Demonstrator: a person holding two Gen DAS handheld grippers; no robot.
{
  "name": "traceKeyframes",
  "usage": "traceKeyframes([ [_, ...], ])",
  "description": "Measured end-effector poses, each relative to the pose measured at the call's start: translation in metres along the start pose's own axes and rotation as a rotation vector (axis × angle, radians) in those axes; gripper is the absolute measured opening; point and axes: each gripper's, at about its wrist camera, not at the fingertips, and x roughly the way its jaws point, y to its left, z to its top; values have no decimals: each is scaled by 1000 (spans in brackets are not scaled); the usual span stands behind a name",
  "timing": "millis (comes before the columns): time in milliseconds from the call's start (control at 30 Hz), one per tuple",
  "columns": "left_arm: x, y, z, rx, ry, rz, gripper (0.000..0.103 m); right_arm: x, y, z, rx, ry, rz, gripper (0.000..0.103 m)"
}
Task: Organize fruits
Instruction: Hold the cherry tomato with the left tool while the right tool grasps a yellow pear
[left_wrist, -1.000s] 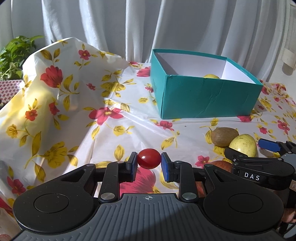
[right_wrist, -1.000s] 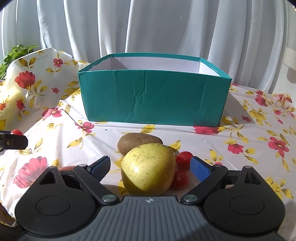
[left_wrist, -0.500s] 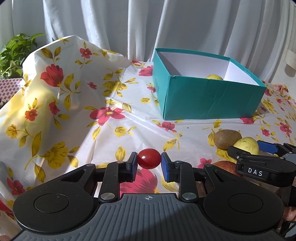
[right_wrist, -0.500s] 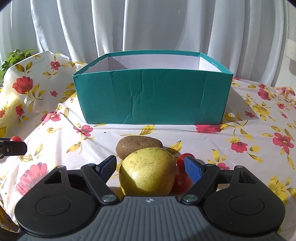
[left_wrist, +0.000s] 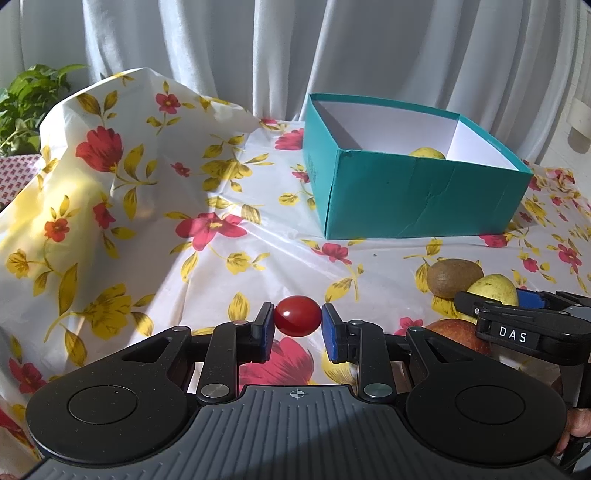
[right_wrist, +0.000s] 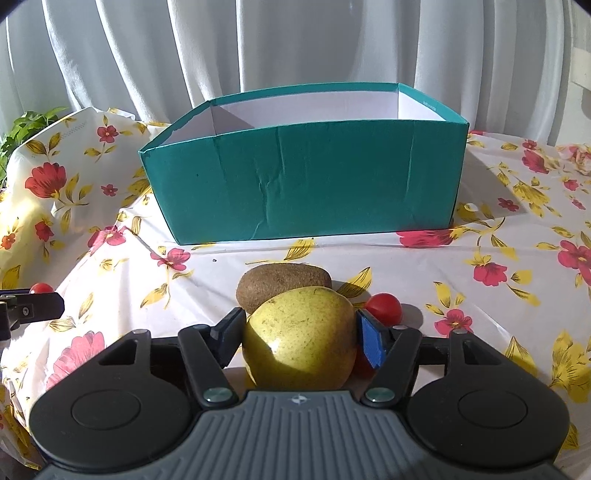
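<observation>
My left gripper (left_wrist: 297, 322) is shut on a small red cherry tomato (left_wrist: 297, 316) and holds it above the flowered cloth. My right gripper (right_wrist: 300, 334) is shut on a yellow-green apple (right_wrist: 299, 338), lifted a little above the table. A teal box (left_wrist: 413, 195) stands at the back with a yellow fruit (left_wrist: 428, 152) inside; the box also shows in the right wrist view (right_wrist: 306, 184). A brown kiwi (right_wrist: 283, 282) and a cherry tomato (right_wrist: 384, 306) lie on the cloth beyond the apple. The right gripper also shows in the left wrist view (left_wrist: 524, 314).
A red apple (left_wrist: 456, 334) lies under the right gripper's finger. The flowered plastic cloth (left_wrist: 129, 206) bulges up at the left. A green plant (left_wrist: 26, 107) stands at the far left. White curtains hang behind.
My right gripper has closed on the yellow-green apple and lifted it slightly. Both grippers have moved up and toward the box. The left still holds the tomato.
</observation>
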Motion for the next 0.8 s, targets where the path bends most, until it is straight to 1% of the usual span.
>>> traceKeyframes([
  [167,4,-3,3,7,0,-10,30,-1,1,1,-9,8,-1,64],
  [367,4,-3,7,11,-6,-14,30,-11,-4,4,2,-8,-33,64],
  [567,4,-8,21,21,-26,-16,30,-31,-13,21,5,-94,-64,64],
  [800,5,-33,56,47,-73,-47,30,-46,-28,42,3,-179,-79,64],
])
